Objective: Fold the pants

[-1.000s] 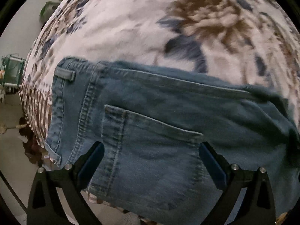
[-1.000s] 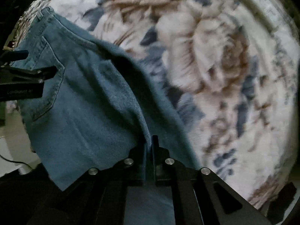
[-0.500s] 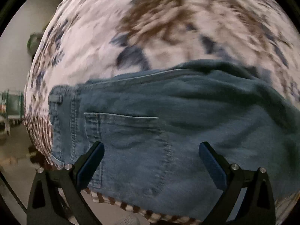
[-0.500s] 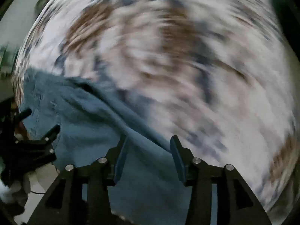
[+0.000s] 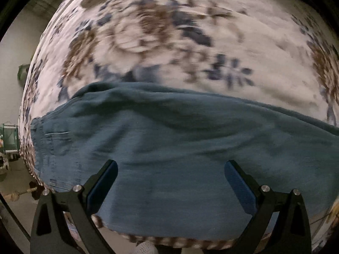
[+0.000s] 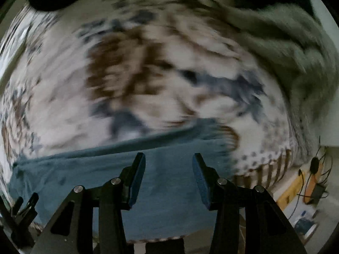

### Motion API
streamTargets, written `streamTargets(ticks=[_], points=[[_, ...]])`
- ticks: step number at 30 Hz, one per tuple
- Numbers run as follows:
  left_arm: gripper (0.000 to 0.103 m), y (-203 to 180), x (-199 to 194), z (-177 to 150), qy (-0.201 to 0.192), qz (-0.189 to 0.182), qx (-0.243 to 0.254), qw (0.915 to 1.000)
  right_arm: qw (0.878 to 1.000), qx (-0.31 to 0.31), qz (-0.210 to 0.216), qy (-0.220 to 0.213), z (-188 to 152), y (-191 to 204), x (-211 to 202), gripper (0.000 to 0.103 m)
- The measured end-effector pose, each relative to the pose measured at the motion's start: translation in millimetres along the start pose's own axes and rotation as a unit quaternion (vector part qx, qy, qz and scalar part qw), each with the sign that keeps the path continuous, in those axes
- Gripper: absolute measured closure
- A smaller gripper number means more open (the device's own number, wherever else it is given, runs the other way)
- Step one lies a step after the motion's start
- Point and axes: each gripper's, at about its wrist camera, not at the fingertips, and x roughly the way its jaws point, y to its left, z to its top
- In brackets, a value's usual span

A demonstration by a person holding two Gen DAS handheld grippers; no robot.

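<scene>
Blue denim pants [image 5: 180, 144] lie flat along the near edge of a bed with a floral cover [image 5: 169, 42]. The waistband and back pocket [image 5: 57, 135] are at the far left. My left gripper [image 5: 170, 169] is open and empty, hovering over the middle of the pants. In the right wrist view the pants [image 6: 106, 169] stretch to the left, and their leg end lies near the bed's right part. My right gripper [image 6: 168, 165] is open and empty above the leg. The left gripper [image 6: 21, 207] shows at the lower left edge there.
A grey-green fuzzy blanket [image 6: 286, 48] lies bunched at the far right of the bed. The bed's checked edge [image 5: 169, 241] runs just below the pants. Floor with yellow and orange items and cables [image 6: 311, 182] is at the right; a green cart [image 5: 8, 137] stands at left.
My right gripper has opened and let go of the pants, then swung right toward the leg end. My left gripper has moved right from the back pocket to the middle of the pants.
</scene>
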Motion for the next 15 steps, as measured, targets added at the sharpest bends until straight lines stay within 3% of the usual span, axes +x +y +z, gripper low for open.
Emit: streamTargets(ticks=[7,11,13,15], points=[[0.0,-47.5,37.6,10.8,0.011,0.046,0.036,0.9982,0.999,-0.026,-0.035,-0.01,-3.2,-46.0,39.1,0.054],[0.0,-44.4,57.2,12.7,0.027,0.031,0.01,0.9991,1.0,-0.023,-0.016,-0.004,-3.3,-57.0,55.6,0.054],[0.0,-37.8,59.5,14.8,0.041,0.017,-0.011,0.9989,0.999,-0.029,-0.001,-0.013,-5.1,-60.3,61.6,0.065],[0.0,-34.0,61.1,15.6,0.048,0.011,-0.02,0.9986,0.998,-0.044,-0.023,-0.038,-10.3,-55.7,61.1,0.086]])
